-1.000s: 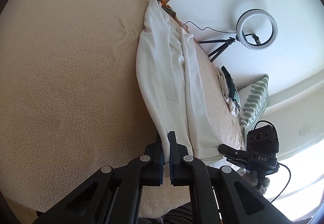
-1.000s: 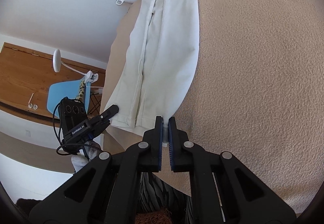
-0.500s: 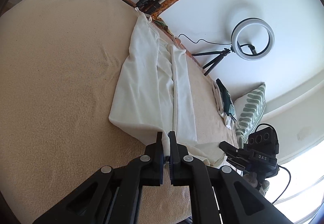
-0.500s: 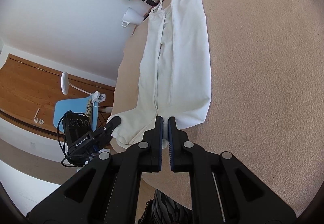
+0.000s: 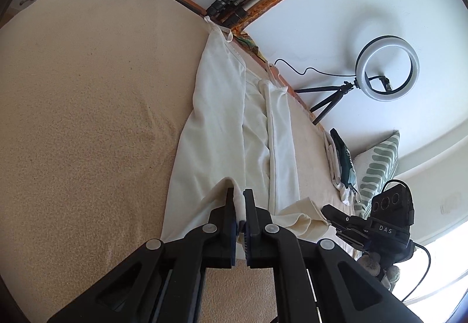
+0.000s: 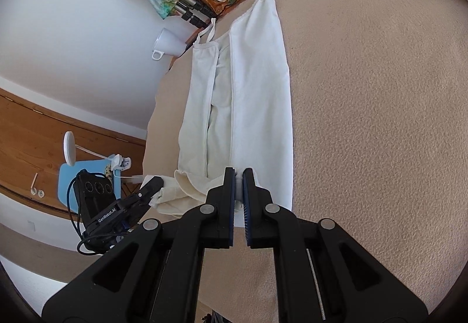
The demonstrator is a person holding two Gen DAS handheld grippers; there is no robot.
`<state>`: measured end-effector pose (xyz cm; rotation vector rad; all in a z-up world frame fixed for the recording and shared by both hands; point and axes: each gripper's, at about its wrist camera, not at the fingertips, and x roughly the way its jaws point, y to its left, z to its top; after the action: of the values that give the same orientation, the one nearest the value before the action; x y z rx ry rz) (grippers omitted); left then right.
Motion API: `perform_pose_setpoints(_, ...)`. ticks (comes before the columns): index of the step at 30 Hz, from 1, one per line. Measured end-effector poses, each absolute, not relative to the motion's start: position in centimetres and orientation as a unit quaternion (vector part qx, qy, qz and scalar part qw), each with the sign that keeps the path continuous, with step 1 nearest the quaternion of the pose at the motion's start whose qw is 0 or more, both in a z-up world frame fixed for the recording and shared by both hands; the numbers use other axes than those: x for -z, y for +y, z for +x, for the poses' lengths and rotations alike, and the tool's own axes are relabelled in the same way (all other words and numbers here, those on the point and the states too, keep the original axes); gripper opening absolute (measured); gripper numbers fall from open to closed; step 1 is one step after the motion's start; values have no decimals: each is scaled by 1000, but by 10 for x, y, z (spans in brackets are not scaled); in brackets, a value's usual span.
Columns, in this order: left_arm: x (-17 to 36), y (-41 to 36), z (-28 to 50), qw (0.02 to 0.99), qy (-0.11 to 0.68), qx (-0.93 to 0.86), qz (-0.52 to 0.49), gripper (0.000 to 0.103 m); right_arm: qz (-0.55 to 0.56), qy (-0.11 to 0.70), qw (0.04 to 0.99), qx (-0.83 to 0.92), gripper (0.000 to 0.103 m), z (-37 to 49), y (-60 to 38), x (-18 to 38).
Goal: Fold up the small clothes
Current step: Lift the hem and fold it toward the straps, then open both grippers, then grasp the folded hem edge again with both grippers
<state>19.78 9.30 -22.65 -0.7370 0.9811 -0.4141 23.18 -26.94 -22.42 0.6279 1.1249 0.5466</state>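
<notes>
- Currently I had the left gripper (image 5: 239, 200) pinched on the hem of the white garment (image 5: 222, 118)
- right gripper (image 6: 238, 181) clamped the same hem
- garment lay lengthwise on the beige blanket (image 5: 87, 118), near end lifted

Bright daylight, sharp fisheye views

Light pours in from a blown-out window (image 5: 438, 273) right of the left gripper's fingers (image 5: 231, 206); a ring lamp (image 5: 387, 68) casts a soft shadow on the white wall (image 5: 321, 16). Ahead of the fingers the beige cover (image 6: 365, 118) looks crisp; straight lines bow and corners go black.
</notes>
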Motion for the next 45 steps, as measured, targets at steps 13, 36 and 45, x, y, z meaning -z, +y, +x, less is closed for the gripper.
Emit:
perform_pose_setpoints(13,216,101,197,826,433,153,-326,30,242,528,780,-234,26,248,-258,227)
perform_pose_setpoints(36,228,56,212,869,444,147,-161,15,84,498,839,-203,41,244,-227,228)
perform_pose_setpoints(45,227,56,213,874,439,137,-154,29,57,498,841,-205,38,248,-215,230)
